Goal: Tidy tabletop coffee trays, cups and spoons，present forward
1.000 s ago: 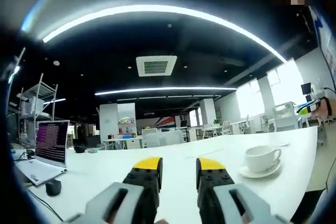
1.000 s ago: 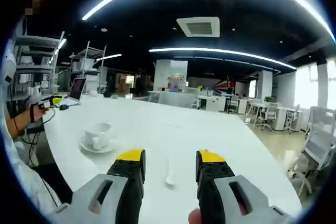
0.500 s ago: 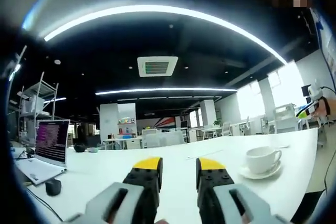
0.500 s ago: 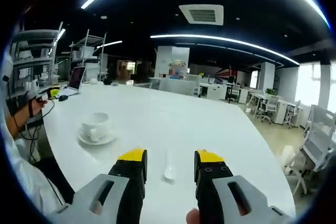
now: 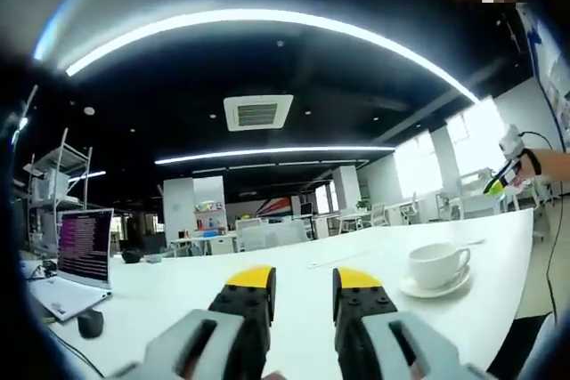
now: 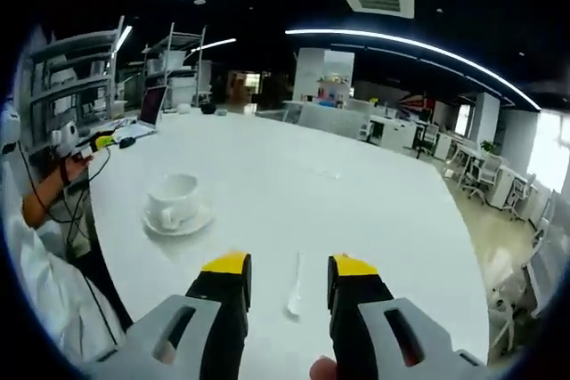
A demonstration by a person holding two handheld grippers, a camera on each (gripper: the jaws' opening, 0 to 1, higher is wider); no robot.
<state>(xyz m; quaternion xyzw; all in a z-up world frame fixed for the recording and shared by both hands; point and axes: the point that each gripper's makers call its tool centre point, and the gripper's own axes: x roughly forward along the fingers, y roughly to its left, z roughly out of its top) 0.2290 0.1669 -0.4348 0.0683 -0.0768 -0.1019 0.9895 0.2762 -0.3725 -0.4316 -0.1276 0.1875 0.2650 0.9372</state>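
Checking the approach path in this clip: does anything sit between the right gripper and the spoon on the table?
Nothing visible does. The spoon lies on bare white table straight ahead between the open right gripper jaws. The cup on its saucer stands off to the left.

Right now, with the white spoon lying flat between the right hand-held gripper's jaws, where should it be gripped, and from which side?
Probably on the thin handle, just behind the bowl. The spoon lies flat on the white table, its length running away from the right hand-held gripper, bowl end nearest. The open jaws already stand one on each side of it, so coming straight down and closing across the handle's width looks best.
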